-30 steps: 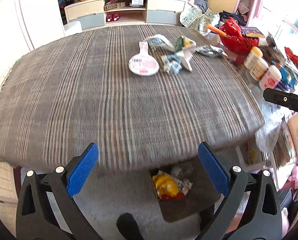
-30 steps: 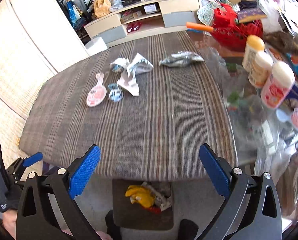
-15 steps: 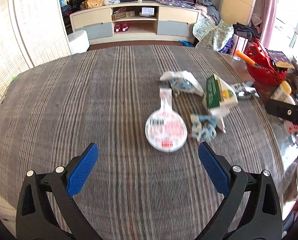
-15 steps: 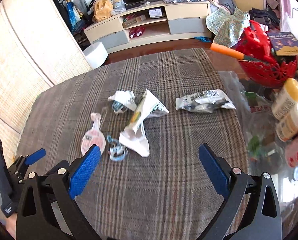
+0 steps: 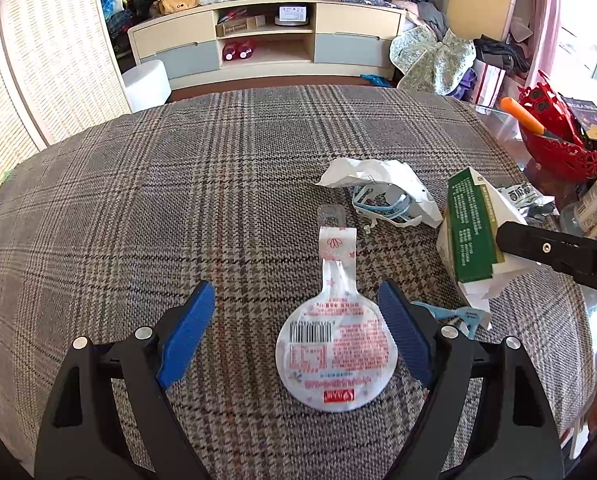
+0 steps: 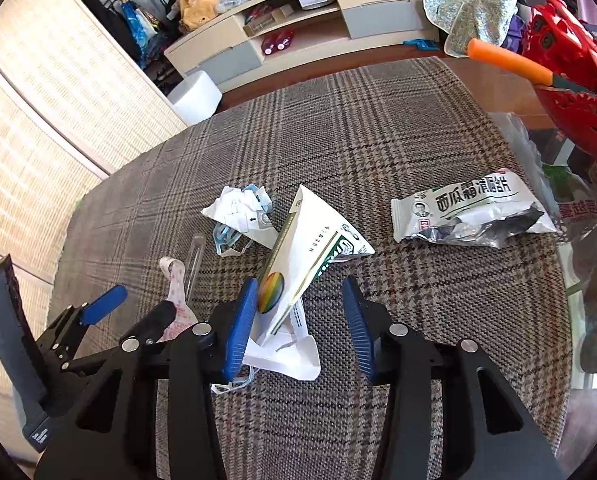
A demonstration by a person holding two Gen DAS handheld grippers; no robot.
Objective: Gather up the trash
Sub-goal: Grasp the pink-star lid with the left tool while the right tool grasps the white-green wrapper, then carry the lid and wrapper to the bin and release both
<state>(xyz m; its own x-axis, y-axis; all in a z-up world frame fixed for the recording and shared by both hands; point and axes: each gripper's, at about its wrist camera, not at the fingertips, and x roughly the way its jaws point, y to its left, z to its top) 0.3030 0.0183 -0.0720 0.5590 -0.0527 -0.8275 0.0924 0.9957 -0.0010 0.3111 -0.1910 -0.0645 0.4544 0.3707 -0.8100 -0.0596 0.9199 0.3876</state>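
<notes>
Left wrist view: the left gripper, jaws just narrowing yet unclenched, straddles a round white foil lid on the plaid tablecloth. At three o'clock, the right gripper, also closing, brackets a green-and-white crumpled carton, not yet pinched.

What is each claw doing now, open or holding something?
Left claw: open, closing around the round white packet.
Right claw: open, closing around the flattened carton.

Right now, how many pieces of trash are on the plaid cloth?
5: a round pink packet nearest on the left; a crumpled white wrapper behind it; a green-white carton in the middle; a blue scrap at the carton's near end; a silver bag on the right. More may hide underneath.
</notes>
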